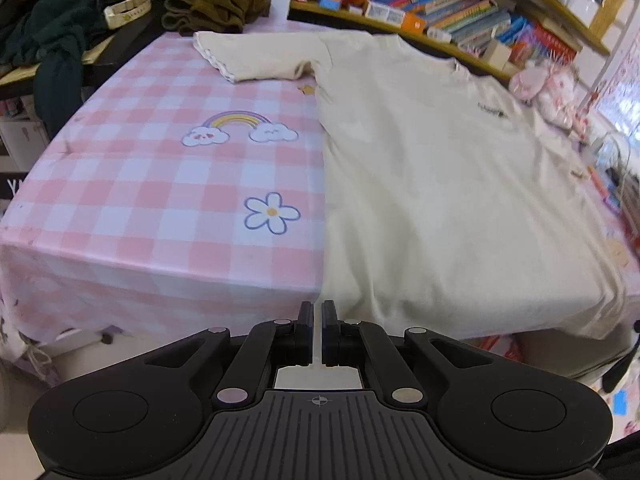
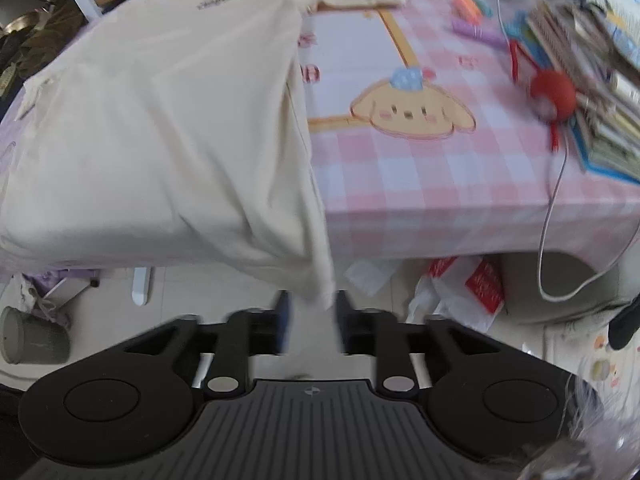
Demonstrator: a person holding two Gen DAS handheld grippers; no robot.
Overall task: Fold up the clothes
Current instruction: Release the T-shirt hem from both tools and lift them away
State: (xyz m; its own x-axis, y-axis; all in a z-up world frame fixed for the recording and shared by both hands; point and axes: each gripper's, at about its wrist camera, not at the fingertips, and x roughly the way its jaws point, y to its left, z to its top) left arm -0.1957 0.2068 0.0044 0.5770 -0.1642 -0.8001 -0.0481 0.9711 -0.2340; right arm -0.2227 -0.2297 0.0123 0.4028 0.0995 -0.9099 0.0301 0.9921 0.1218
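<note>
A cream short-sleeved shirt [image 1: 440, 184] lies flat, front up, on a table with a pink checked cloth [image 1: 160, 184]; its hem hangs over the near edge. My left gripper [image 1: 317, 308] is at the hem's left corner, jaws shut with a thin pale strip of fabric between them. In the right wrist view the shirt [image 2: 160, 120] droops off the table edge [image 2: 420, 236]. Its right hem corner hangs down between the parted fingers of my right gripper [image 2: 312, 312], which is open and blurred. The pads do not press on the cloth.
A bookshelf [image 1: 460, 4] runs behind the table, with dark clothes [image 1: 52, 40] piled at the far left. A stack of books [image 2: 592, 112], a red round thing [image 2: 554, 94] and a cable [image 2: 548, 220] crowd the right side. A bin [image 2: 32, 336] and bags [image 2: 460, 292] sit on the floor.
</note>
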